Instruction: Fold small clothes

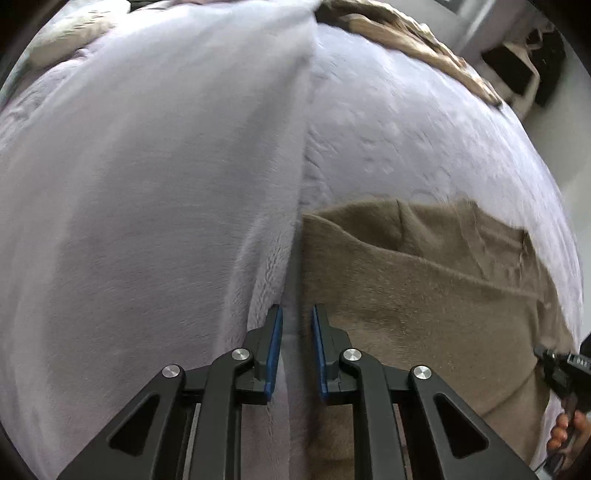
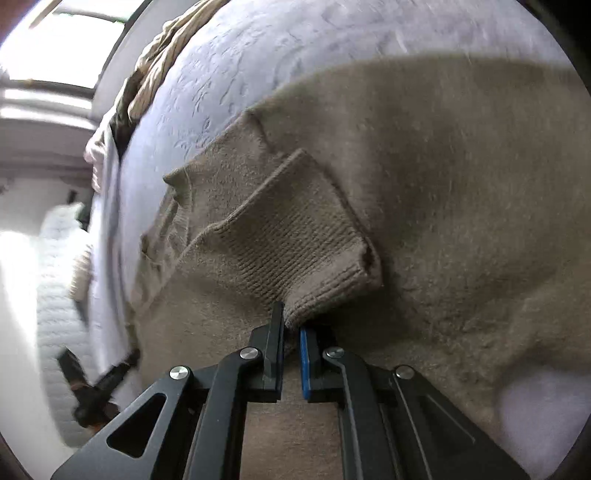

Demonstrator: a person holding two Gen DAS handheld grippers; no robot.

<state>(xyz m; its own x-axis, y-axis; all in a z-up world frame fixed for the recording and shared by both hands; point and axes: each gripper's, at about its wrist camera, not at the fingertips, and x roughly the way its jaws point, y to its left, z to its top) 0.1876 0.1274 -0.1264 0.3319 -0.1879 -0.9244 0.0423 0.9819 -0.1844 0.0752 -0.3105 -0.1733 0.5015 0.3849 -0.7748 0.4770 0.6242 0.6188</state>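
Sweater (image 1: pixel 424 295), tan knit, spread on a lavender fleece blanket (image 1: pixel 147 184) covering a bed. Body panel lying mostly flat, with shallow creases across the upper part. Ribbed cuff (image 2: pixel 295 236) folded back over the sweater body, lying at an angle, one corner pointing toward the right tongs.

Right tongs (image 2: pixel 291 317): pressed nearly together, pinching the lower corner of the ribbed cuff. Knit fabric visibly caught between the black finger and the blue pad. Remainder of the cuff fanning out above the grip, resting on the sweater body.

Left tongs (image 1: pixel 297 314): drawn close, only a narrow gap between the blue pads. Gap filled with lavender fleece, not tan knit. Pinching a raised ridge of the blanket just beside the sweater's side edge. Ridge running away from the fingertips, straight along that edge and on past the sweater's far corner. Blanket on the side of the ridge away from the sweater standing higher, in a smooth sloping sheet.

Beige cable-knit throw (image 1: pixel 406 33) bunched at the blanket's border, well beyond the sweater's far edge.

Person's hand (image 1: pixel 567 430) wrapped around the right tool's handle, at the sweater's near side, seen at the margin of the left wrist view. Both views blurred toward the margins.
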